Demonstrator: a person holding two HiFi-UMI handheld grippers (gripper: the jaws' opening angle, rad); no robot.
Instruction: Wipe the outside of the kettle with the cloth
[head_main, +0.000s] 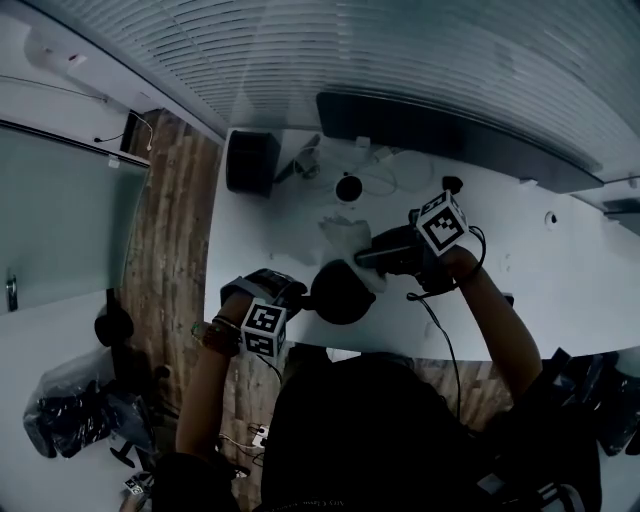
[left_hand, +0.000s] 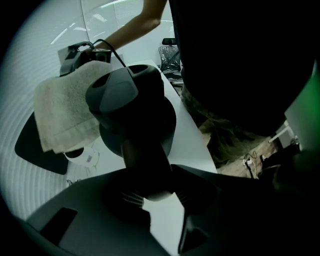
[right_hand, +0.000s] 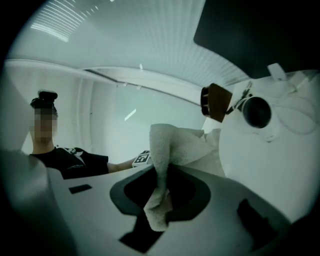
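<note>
The dark kettle (head_main: 340, 291) stands near the front edge of the white table (head_main: 560, 300). My left gripper (head_main: 293, 293) is shut on its handle (left_hand: 146, 162), which runs down between the jaws in the left gripper view, with the kettle body (left_hand: 131, 107) just beyond. My right gripper (head_main: 368, 256) is shut on a pale towelling cloth (right_hand: 175, 145); one fold is pinched between the jaws. The cloth (head_main: 349, 240) hangs against the kettle's far upper side, and the same cloth (left_hand: 65, 112) drapes to the left of the lid in the left gripper view. That cloth hides the kettle in the right gripper view.
A black box (head_main: 250, 160) and a small round black object (head_main: 348, 187) with white cables lie at the back of the table. A long dark panel (head_main: 450, 135) runs along the far edge. Wooden floor (head_main: 180, 230) lies to the left. The person's body is close to the front edge.
</note>
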